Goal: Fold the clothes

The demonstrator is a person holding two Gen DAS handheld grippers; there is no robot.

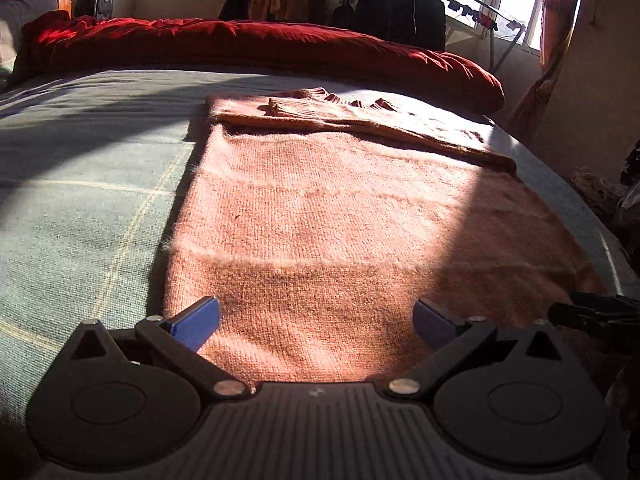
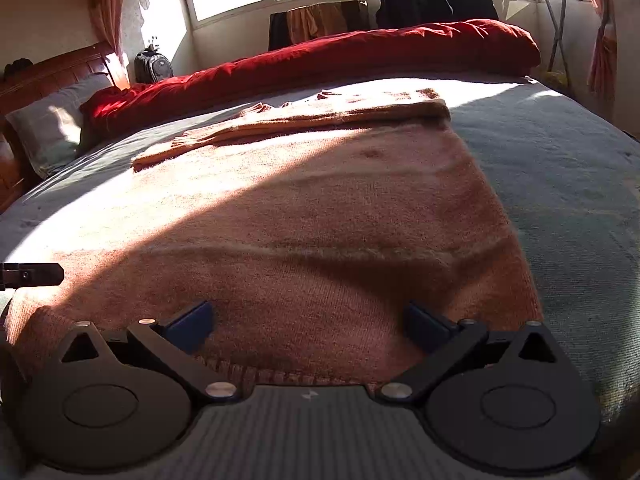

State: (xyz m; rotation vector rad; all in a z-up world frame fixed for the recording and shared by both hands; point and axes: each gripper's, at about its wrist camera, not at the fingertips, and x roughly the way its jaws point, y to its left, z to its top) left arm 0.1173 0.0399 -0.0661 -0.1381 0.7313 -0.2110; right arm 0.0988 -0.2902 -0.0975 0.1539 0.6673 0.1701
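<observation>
A peach-orange knitted sweater (image 1: 320,208) lies flat on the bed, its sleeves folded across the chest near the collar (image 1: 298,105). In the left wrist view my left gripper (image 1: 316,322) hovers open over the sweater's near hem, blue pads spread wide with nothing between them. In the right wrist view the same sweater (image 2: 320,208) fills the middle, its ribbed hem (image 2: 248,372) just under my right gripper (image 2: 310,326), which is also open and empty. Each gripper's black tip shows at the other view's edge: the right gripper (image 1: 592,312) and the left gripper (image 2: 32,274).
The bed has a grey-green checked cover (image 1: 88,184). A rolled red duvet (image 1: 256,46) lies along the far side. A pillow (image 2: 52,124) and wooden headboard (image 2: 52,76) sit at one end. Beyond stand a backpack (image 1: 94,0) and a rack of dark clothes (image 1: 400,0).
</observation>
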